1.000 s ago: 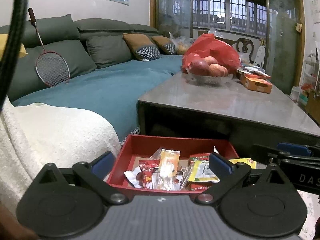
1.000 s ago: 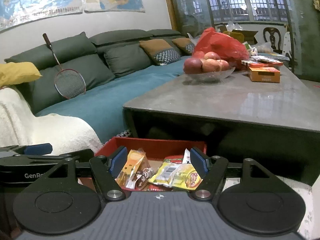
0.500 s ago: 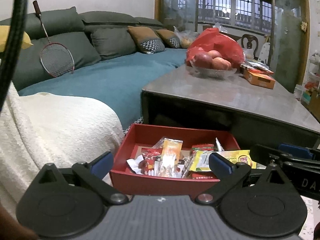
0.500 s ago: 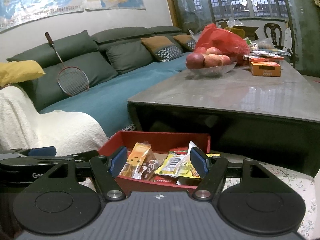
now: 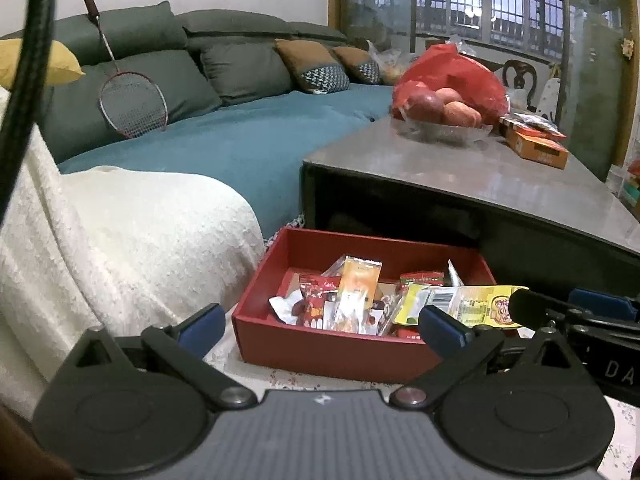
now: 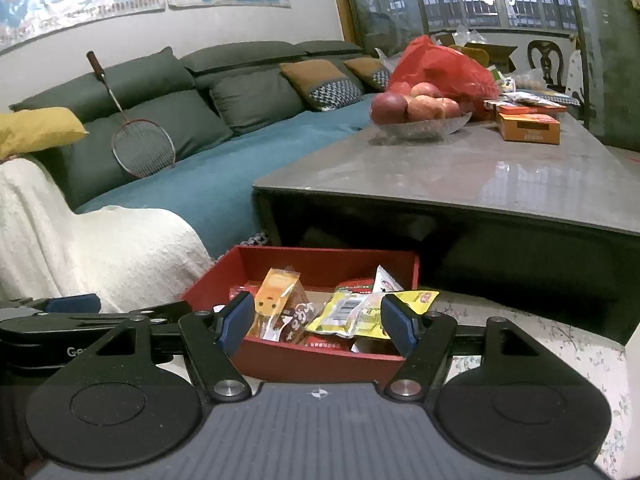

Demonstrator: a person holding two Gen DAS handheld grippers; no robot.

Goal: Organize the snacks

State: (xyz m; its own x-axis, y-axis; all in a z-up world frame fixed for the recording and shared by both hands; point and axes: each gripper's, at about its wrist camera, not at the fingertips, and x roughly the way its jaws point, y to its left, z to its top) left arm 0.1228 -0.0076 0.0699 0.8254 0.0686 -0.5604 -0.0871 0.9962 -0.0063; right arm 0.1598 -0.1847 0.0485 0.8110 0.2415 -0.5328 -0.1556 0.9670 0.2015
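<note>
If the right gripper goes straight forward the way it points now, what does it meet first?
Most likely the snack packets in the red box: the yellow packet lies between the open right gripper fingers in its view. Depth is unclear, so the box's near wall might come first.

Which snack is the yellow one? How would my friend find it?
Look at the red box on the floor in front of the low grey table. The yellow packet lies on the pile at its right side. It is the only flat bright yellow wrapper with a barcode; the packet beside it is orange.

L gripper [image 5: 322,326] open w/ nothing between, red box [image 5: 328,350] of snacks [image 5: 356,298] ahead.
</note>
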